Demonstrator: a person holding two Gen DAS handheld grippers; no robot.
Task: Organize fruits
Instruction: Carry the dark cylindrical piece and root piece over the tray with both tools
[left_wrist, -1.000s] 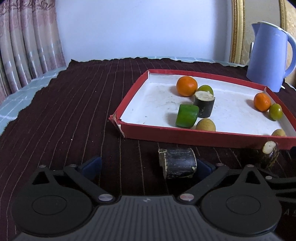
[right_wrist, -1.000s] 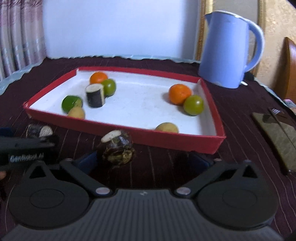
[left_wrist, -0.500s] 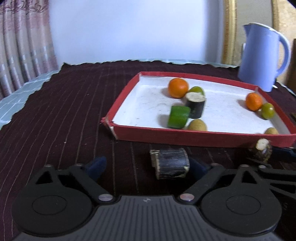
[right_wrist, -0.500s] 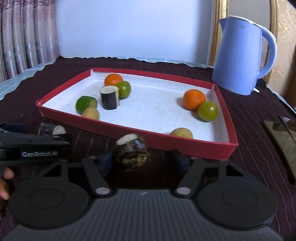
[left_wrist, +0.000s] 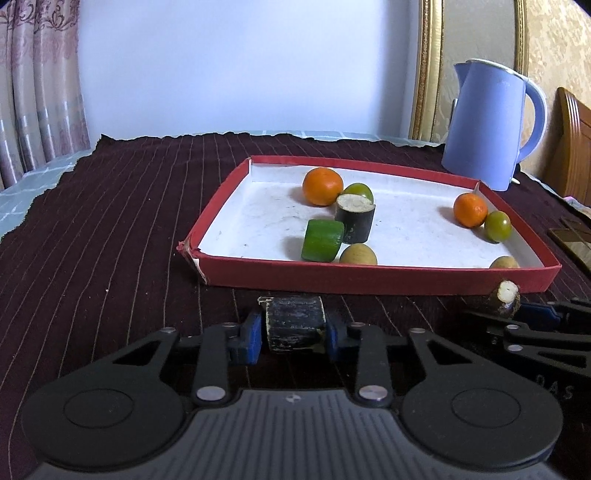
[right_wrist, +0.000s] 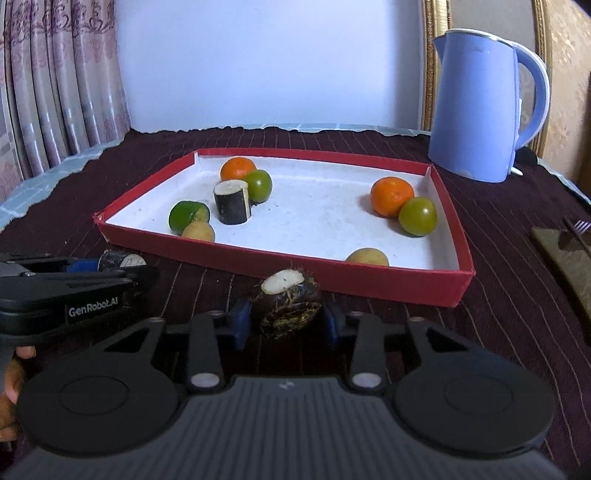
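Left wrist view: the left gripper (left_wrist: 293, 334), jaws just closed, clamps a dark cane piece (left_wrist: 294, 328) on the cloth (left_wrist: 110, 240) before the red tray (left_wrist: 369, 277). The right gripper (right_wrist: 284, 323), likewise just closed, grips a cut-topped dark root chunk (right_wrist: 286, 304) beside that tray.

Hand (right_wrist: 11, 373) (person's) — cut off by frame edge.
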